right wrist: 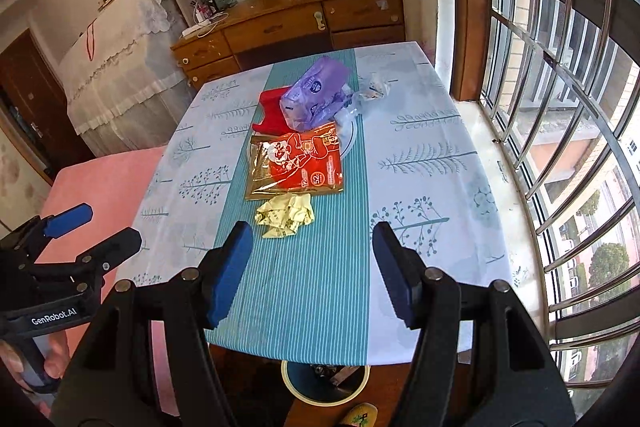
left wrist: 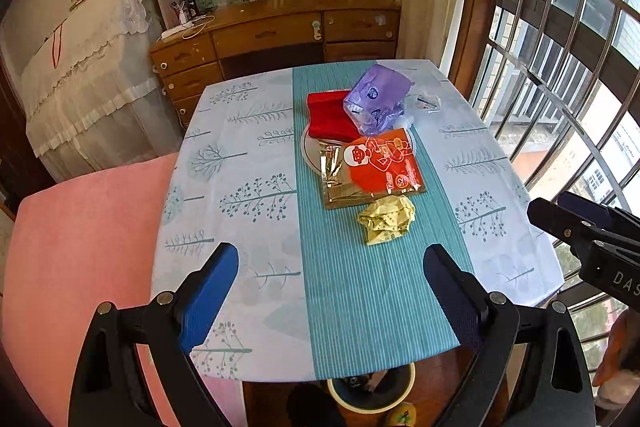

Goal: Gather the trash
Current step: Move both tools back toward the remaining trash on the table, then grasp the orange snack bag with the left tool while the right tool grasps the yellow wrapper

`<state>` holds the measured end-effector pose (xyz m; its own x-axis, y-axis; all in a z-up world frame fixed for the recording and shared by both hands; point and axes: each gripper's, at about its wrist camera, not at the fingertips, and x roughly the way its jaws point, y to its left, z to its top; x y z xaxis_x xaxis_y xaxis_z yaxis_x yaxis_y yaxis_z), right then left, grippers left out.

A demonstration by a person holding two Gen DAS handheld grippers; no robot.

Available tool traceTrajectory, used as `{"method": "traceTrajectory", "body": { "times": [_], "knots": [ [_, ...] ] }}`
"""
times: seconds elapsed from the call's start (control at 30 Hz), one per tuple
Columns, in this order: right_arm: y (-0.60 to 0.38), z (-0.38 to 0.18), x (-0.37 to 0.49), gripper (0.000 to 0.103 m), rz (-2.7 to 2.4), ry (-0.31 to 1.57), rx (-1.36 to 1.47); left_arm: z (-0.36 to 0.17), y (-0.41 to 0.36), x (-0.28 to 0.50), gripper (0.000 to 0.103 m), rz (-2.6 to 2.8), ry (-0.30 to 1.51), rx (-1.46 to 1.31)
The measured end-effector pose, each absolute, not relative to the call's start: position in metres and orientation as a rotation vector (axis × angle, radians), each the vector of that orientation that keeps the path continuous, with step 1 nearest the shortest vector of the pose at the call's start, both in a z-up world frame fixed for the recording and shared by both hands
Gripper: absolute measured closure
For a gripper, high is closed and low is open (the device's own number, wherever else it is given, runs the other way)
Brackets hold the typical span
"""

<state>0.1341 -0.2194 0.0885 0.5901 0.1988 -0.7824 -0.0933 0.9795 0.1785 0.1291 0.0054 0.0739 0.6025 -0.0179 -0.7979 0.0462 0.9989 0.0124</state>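
Observation:
A crumpled yellow paper [left wrist: 385, 219] [right wrist: 286, 215] lies on the teal runner nearest me. Behind it lie an orange and gold foil packet [left wrist: 372, 169] [right wrist: 298, 163], a red box [left wrist: 328, 115] [right wrist: 272, 113], a purple plastic bag [left wrist: 378, 97] [right wrist: 314, 95] and a clear wrapper [left wrist: 426, 103] [right wrist: 374, 89]. My left gripper [left wrist: 332, 263] is open and empty above the table's near edge. My right gripper [right wrist: 312, 241] is open and empty, just short of the yellow paper. A trash bin [left wrist: 372, 393] [right wrist: 324, 381] stands on the floor under the near edge.
The table [left wrist: 240, 187] [right wrist: 420, 155] has a tree-print cloth. A pink seat [left wrist: 80, 247] [right wrist: 100, 179] stands to the left. A wooden desk [left wrist: 276, 31] with shelves is behind. A barred window [left wrist: 560, 67] [right wrist: 560, 87] runs along the right.

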Motion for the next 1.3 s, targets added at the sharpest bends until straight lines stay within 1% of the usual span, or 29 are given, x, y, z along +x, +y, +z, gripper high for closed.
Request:
{"method": "traceTrajectory", "body": {
  "times": [0.2, 0.33, 0.47, 0.7, 0.9, 1.07, 1.17, 1.3],
  "knots": [
    [-0.191, 0.047, 0.183, 0.042, 0.083, 0.973, 0.157, 0.045, 0.030, 0.202, 0.008, -0.145, 0.964, 0.075],
    [-0.170, 0.013, 0.213, 0.042, 0.014, 1.027, 0.218, 0.026, 0.049, 0.255, 0.008, -0.231, 0.994, 0.127],
    [-0.149, -0.029, 0.240, 0.041, -0.049, 1.086, 0.271, -0.005, 0.066, 0.304, 0.008, -0.299, 1.044, 0.180],
    [-0.129, -0.092, 0.269, 0.041, -0.138, 1.175, 0.322, -0.056, 0.073, 0.364, 0.008, -0.416, 1.114, 0.227],
    [-0.126, -0.116, 0.278, 0.041, -0.204, 1.203, 0.321, -0.081, 0.061, 0.401, 0.008, -0.499, 1.152, 0.201],
    [-0.120, -0.122, 0.279, 0.056, -0.239, 1.183, 0.293, -0.096, 0.045, 0.423, 0.008, -0.549, 1.163, 0.206],
    [-0.117, -0.120, 0.278, 0.059, -0.247, 1.172, 0.276, -0.104, 0.035, 0.436, 0.008, -0.592, 1.168, 0.219],
    [-0.122, -0.116, 0.271, 0.061, -0.274, 1.152, 0.293, -0.113, 0.020, 0.449, 0.005, -0.663, 1.188, 0.242]
  ]
}}
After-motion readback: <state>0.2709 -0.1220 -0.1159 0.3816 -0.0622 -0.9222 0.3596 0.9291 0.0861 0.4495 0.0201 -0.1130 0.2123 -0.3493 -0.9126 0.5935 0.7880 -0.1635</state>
